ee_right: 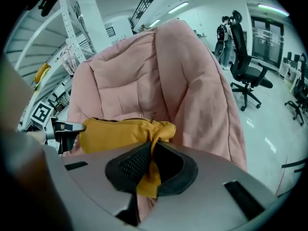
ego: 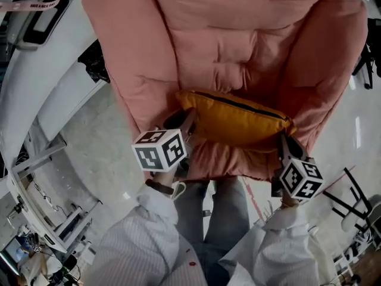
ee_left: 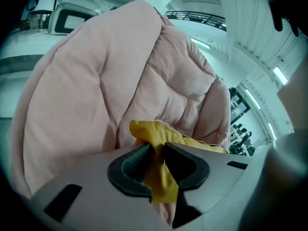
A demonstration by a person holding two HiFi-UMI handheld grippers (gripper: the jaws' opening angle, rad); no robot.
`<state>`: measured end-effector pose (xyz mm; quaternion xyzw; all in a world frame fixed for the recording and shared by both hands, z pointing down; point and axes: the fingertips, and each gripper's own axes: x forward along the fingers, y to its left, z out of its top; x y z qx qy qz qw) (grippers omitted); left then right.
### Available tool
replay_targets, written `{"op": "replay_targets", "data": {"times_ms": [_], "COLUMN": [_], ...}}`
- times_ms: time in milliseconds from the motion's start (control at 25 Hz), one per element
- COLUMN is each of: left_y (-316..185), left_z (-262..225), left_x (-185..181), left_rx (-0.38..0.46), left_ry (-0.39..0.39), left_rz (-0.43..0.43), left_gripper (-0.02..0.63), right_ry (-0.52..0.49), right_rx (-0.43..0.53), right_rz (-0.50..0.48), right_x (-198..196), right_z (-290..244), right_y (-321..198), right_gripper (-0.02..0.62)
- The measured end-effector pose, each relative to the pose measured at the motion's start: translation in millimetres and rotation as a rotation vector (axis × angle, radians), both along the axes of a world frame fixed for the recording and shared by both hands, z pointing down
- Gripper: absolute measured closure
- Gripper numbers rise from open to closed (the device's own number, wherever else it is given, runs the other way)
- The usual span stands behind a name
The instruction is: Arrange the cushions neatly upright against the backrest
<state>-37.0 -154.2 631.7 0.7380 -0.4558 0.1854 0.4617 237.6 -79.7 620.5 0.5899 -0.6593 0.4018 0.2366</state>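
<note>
Yellow cushion pinched at both ends, over the front of the pink padded chair.
The chair fills the view ahead; an office chair stands well apart. The cushion's long axis runs side to side, zip edge toward the backrest. Left gripper and right gripper are each nearly closed on a corner of its fabric.

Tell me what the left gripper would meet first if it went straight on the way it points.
The left gripper grips a corner of the yellow cushion; beyond it, probably the pink padded backrest, though depth is unclear.
</note>
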Motion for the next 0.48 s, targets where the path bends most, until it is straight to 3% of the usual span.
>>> {"op": "replay_targets", "data": {"times_ms": [480], "left_y": [-24], "left_z": [-14], "left_x": [-23], "left_rx": [0.033], "left_ry": [-0.003], "left_rz": [-0.088], "left_gripper": [0.506], "right_ry": [0.017], "right_rx": [0.083], "right_rz": [-0.103], "right_x": [-14], "right_z": [-13], "right_y": [-83], "right_gripper": [0.561]}}
